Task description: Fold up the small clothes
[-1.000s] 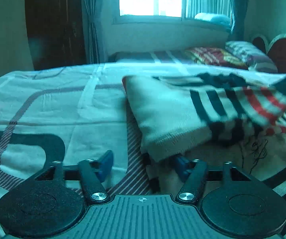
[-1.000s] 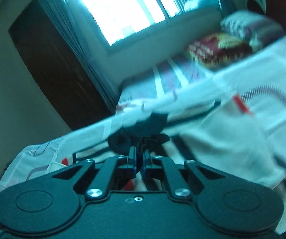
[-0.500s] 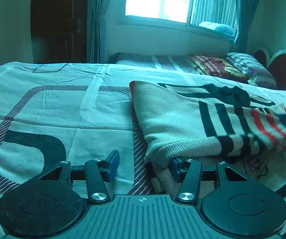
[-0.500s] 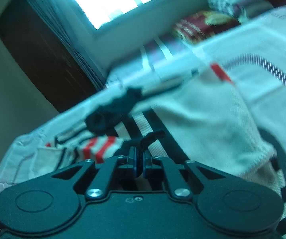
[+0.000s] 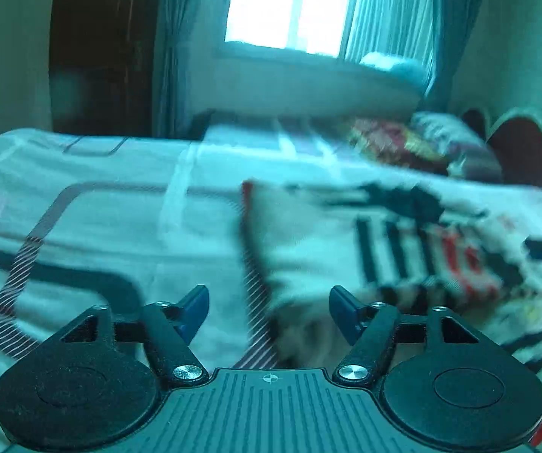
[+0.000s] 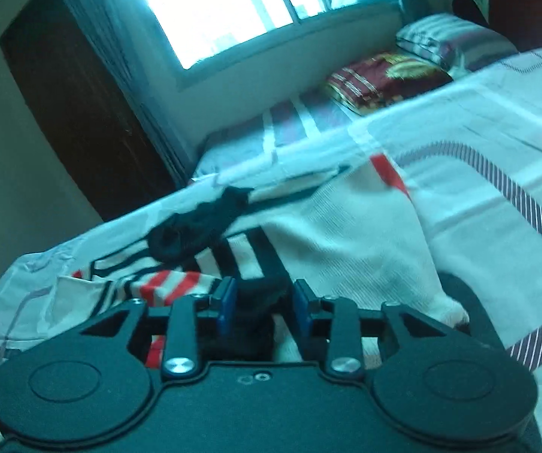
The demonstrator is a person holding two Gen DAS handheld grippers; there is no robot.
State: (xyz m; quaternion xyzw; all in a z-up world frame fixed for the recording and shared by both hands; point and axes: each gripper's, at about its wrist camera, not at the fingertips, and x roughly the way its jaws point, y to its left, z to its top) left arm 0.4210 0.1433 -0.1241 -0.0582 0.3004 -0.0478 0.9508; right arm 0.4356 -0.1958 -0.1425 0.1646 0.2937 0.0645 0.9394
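Cream striped sweater [image 5: 316, 241] on bedsheet [image 5: 101, 226]

Blurred sweater [image 5: 320, 241] (left wrist view), pillows [image 5: 422, 143] smeared

Right hand-held gripper [image 6: 259, 304], jaws parted, over folded striped sweater [image 6: 346, 234]
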